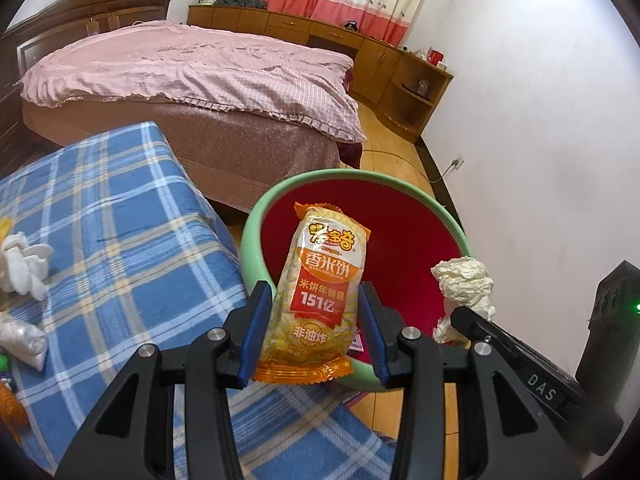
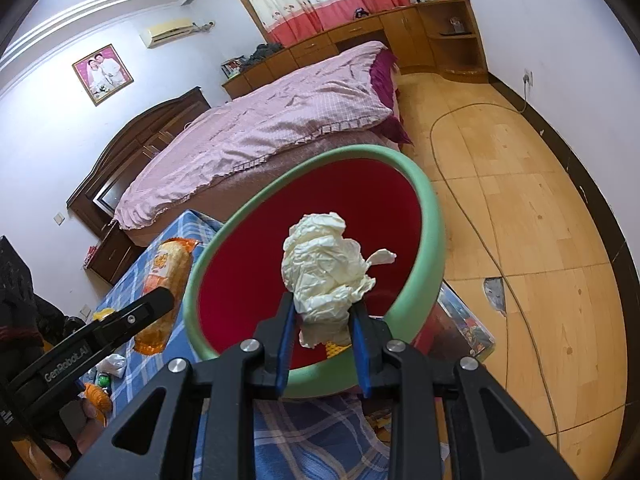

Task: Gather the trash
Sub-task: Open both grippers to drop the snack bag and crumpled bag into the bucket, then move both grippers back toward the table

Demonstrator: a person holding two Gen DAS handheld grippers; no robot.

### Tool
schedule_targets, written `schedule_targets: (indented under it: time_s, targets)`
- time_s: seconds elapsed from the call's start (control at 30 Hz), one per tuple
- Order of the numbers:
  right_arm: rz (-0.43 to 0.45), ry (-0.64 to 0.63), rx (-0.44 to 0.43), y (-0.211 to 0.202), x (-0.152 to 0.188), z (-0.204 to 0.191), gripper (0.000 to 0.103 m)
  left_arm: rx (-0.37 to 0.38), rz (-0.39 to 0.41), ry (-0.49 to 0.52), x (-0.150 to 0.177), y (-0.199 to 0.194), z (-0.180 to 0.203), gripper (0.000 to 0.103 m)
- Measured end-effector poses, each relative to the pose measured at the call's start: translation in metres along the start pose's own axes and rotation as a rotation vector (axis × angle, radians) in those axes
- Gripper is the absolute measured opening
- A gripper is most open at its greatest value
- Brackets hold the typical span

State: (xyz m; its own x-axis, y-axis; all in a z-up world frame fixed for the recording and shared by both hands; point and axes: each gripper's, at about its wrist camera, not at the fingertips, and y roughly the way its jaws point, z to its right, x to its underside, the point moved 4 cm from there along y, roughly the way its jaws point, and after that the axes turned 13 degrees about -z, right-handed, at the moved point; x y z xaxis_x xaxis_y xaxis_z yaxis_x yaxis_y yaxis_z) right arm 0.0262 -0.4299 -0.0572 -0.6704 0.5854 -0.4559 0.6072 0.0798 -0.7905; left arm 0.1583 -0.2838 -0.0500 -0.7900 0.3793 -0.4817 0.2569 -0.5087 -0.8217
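Observation:
My left gripper (image 1: 316,308) is shut on a yellow-orange rice cracker packet (image 1: 320,284) and holds it upright over the near rim of a green bin (image 1: 250,236) with a red inside. My right gripper (image 2: 320,316) is shut on a crumpled white paper ball (image 2: 324,268) above the same bin (image 2: 428,256). In the left wrist view the paper ball (image 1: 466,284) and the right gripper (image 1: 516,344) show at the right. In the right wrist view the packet (image 2: 164,276) and the left gripper (image 2: 120,324) show at the left.
A blue plaid cloth (image 1: 120,240) covers the surface at the left, with white crumpled pieces (image 1: 22,264) and small scraps on it. A bed with a pink cover (image 1: 192,76) stands behind. Wooden floor (image 2: 540,240) with a cable lies to the right.

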Motion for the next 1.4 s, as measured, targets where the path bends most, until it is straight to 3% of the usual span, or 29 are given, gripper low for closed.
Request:
schedule_targets:
  time_s: [0.37,0.43,0.57,0.83,1.4]
  targets:
    - [-0.002,0.002,-0.005,0.003,-0.002,0.004,0.029,-0.003,-0.016,0.016,-0.006,0.020,0.003,0.045]
    - [-0.001,0.003,-0.005,0.002,-0.002,0.003,0.029,-0.003,-0.017,0.011,-0.007,0.020,0.002,0.052]
    - [0.000,0.007,-0.013,0.002,-0.002,0.003,0.034,-0.001,-0.003,0.005,-0.008,0.015,0.000,0.052]
    - [0.009,-0.001,-0.017,-0.001,-0.002,-0.003,0.050,-0.030,0.013,-0.023,-0.005,-0.001,-0.012,0.052]
    - [0.037,-0.062,-0.051,-0.023,0.006,-0.045,0.053,-0.128,0.080,-0.096,0.018,-0.068,-0.059,0.052]
